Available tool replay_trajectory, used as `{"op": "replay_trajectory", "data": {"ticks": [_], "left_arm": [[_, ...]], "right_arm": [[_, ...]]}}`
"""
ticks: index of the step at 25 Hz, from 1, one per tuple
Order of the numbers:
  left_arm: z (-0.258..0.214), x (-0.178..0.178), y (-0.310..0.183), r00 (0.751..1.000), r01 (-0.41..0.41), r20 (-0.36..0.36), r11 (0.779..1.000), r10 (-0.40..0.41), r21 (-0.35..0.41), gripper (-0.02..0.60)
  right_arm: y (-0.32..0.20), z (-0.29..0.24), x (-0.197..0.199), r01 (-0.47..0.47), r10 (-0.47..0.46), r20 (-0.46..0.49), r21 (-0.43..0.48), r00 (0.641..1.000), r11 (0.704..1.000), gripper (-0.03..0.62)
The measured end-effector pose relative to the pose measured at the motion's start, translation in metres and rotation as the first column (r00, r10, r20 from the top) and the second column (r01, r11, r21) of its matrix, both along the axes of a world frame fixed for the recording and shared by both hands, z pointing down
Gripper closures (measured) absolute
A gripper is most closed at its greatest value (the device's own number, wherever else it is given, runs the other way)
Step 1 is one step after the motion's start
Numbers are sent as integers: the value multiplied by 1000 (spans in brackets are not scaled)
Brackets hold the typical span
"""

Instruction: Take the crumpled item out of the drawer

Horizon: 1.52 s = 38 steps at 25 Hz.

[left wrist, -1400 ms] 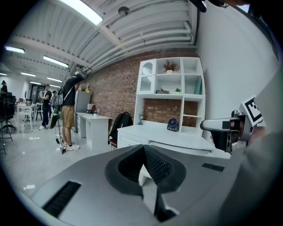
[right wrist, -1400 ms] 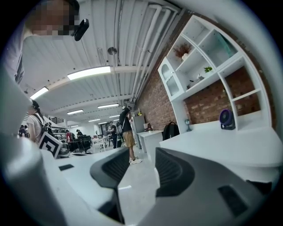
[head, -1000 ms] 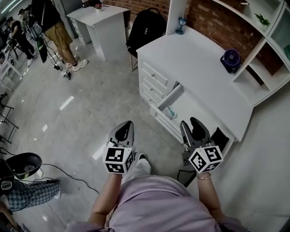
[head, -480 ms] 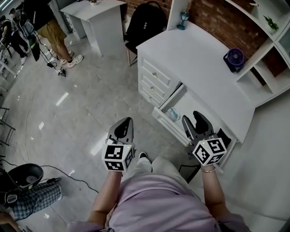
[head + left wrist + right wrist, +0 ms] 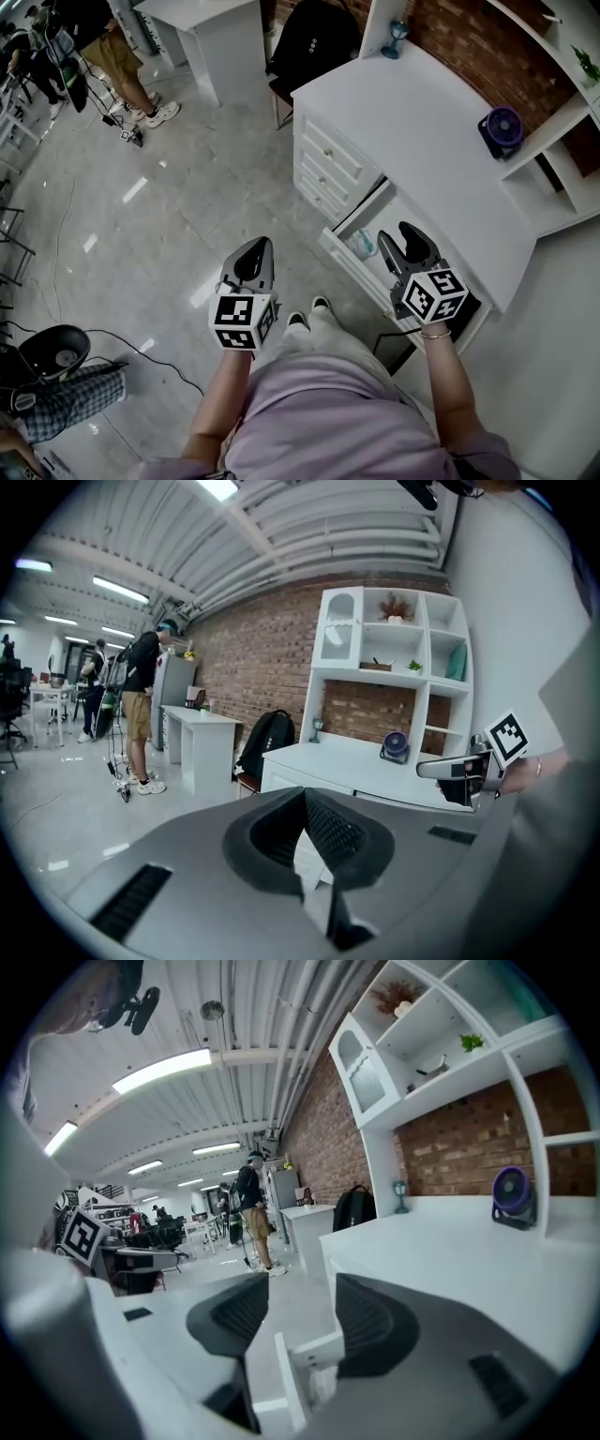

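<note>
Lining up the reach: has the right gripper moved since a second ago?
Yes: the right gripper has advanced toward the open drawer, its jaws just opening with nothing between them.

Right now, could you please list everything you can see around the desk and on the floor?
desk: one, white, upper right, against the brick wall
drawer: one, white, pulled open from the desk
crumpled item: one, pale bluish, inside the open drawer
fan: one, purple, far end of the desktop
goblet: one, blue, desktop corner by the wall
backpack: one, black, beside the desk, top centre
small table: one, white, top, left of the backpack
bystander: one, tan shorts, top left
left hand-held gripper: one, grey, jaws shut, over the floor
right hand-held gripper: one, grey, jaws apart and just been opening, nothing between them, by the open drawer
</note>
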<state>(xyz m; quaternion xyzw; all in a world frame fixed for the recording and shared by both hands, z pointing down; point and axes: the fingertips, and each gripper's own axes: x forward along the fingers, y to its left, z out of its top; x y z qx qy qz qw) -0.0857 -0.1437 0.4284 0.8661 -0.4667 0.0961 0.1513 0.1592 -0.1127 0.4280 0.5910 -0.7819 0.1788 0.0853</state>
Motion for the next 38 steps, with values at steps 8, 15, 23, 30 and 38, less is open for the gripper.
{"op": "replay_trajectory", "data": {"ticks": [8, 15, 23, 30, 38], "left_arm": [[6, 8, -14, 997, 70, 22, 997, -69, -26, 581], [15, 7, -16, 990, 135, 47, 990, -132, -46, 581], [21, 12, -15, 983, 175, 67, 981, -170, -77, 581], [29, 10, -12, 976, 205, 91, 975, -197, -87, 581], [34, 5, -10, 968, 240, 108, 965, -229, -103, 581]], "right_arm": [[-26, 39, 12, 147, -150, -34, -83, 988, 986, 376], [-35, 70, 17, 295, -302, -27, -146, 953, 944, 361], [-30, 122, 8, 453, -509, -157, -292, 846, 843, 362], [-16, 169, 0, 584, -725, -304, -440, 618, 682, 367], [-9, 200, -5, 659, -855, -388, -549, 343, 514, 357]]}}
